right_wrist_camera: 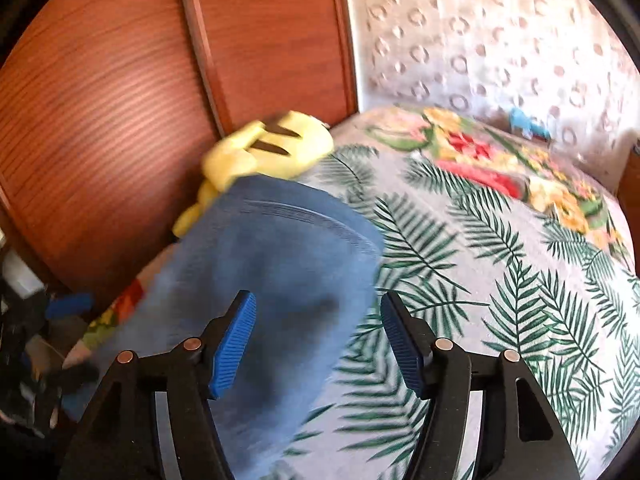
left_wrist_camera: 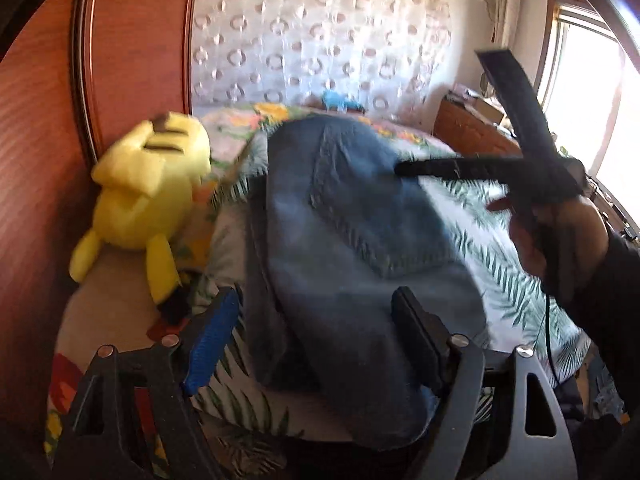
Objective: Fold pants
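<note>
The blue jeans [left_wrist_camera: 340, 256] lie on the bed's leaf-print cover [left_wrist_camera: 492, 248], folded into a long strip — the long axis runs from near me toward the white headboard [left_wrist_camera: 320, 40], its far end just beside the yellow plush toy [left_wrist_camera: 152, 184]. My left gripper [left_wrist_camera: 316, 344] hangs over the near end, jaws wide, denim between them but not pinched. My right gripper [right_wrist_camera: 318, 340] also stands wide open, empty, its left pad over the denim's edge — the right over the cover.
</note>
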`<state>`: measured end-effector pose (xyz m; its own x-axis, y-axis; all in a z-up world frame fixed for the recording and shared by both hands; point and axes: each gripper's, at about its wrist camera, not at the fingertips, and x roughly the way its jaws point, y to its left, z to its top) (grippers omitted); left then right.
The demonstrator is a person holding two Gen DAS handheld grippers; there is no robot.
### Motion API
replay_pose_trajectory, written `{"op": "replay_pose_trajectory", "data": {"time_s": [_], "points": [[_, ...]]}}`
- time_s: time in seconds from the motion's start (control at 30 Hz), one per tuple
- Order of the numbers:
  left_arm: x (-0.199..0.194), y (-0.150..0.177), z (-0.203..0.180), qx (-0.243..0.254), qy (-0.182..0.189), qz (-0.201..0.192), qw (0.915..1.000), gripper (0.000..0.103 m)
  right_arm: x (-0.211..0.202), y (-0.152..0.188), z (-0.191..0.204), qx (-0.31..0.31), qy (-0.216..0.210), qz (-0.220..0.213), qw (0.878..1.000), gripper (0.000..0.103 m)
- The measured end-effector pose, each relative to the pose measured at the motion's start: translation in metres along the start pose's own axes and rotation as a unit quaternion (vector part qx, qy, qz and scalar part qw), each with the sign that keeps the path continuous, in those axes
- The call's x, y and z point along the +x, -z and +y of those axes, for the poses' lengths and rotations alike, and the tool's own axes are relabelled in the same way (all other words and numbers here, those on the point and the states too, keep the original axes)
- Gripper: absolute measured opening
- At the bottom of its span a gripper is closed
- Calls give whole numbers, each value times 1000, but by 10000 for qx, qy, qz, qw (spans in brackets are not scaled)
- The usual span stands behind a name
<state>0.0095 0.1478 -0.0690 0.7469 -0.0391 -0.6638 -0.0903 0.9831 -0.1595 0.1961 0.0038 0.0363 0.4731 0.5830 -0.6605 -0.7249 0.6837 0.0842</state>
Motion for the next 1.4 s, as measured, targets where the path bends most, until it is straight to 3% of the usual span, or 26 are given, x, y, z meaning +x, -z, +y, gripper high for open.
{"op": "replay_pose_trajectory", "data": {"time_s": [0.2, 0.37, 0.43, 0.5, 0.6, 0.67, 0.87, 1.17, 1.4], "points": [[16, 18, 8, -309, 160, 276, 9990, 72, 45, -21, -13, 374, -412, 208, 9982, 78], [15, 22, 4, -366, 415, 222, 9982, 51, 97, -30, -37, 680, -796, 556, 9930, 82], [12, 21, -1, -270, 408, 162, 9987, 33, 102, -32, -38, 689, -848, 552, 9925, 82], [7, 18, -6, -211, 367, 98, 9991, 26, 109, -35, -39, 718, -1227, 672, 9876, 59], [4, 13, -6, -129, 317, 54, 9994, 17, 96, -41, -27, 363, -1201, 542, 9906, 31], [-1, 6, -5, -135, 334, -16, 9993, 16, 91, -50, -27, 357, -1318, 323, 9901, 22], [7, -39, 12, -112, 149, -227, 9996, 15, 88, -93, -27, 260, -1251, -286, 9914, 20], [75, -117, 52, -81, 10, -40, 10000, 15, 175, -150, -75, 745, -1135, -326, 9902, 20], [118, -157, 61, 104, -62, 12, 9999, 15, 197, -172, -102, 906, -996, -584, 9892, 21]]}}
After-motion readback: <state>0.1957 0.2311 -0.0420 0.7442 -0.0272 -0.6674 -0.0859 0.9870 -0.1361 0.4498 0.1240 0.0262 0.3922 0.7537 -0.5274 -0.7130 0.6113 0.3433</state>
